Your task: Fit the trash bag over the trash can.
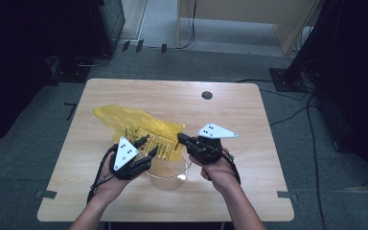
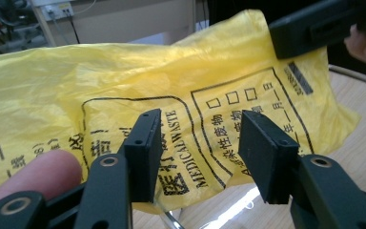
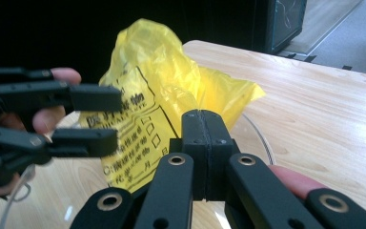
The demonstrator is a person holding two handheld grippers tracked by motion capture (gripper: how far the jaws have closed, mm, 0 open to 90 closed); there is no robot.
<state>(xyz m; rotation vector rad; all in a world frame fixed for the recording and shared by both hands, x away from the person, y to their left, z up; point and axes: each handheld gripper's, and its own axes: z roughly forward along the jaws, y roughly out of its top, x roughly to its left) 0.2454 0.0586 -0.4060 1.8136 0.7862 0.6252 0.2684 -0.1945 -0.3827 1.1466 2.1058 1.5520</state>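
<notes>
Now, at the wooden worktop (image 1: 230, 115): yellow medical-waste bag (image 1: 134, 125) lies crumpled across the middle, its near printed edge draped over the rim of a clear glass bowl (image 1: 170, 179) that stands at the front between my hands.

My left hand-held gripper (image 2: 198, 143): jaws apart, the bag's printed panel just beyond them, nothing pressed between the pads.

My right hand-held gripper (image 3: 203, 143): jaws together, pads meeting flat; whether a fold of film is pinched there I cannot tell. It sits at the bag's near right corner, tips pointing toward the left hand-held gripper.

Both hands low over the bowl, close to each other, not touching.
</notes>
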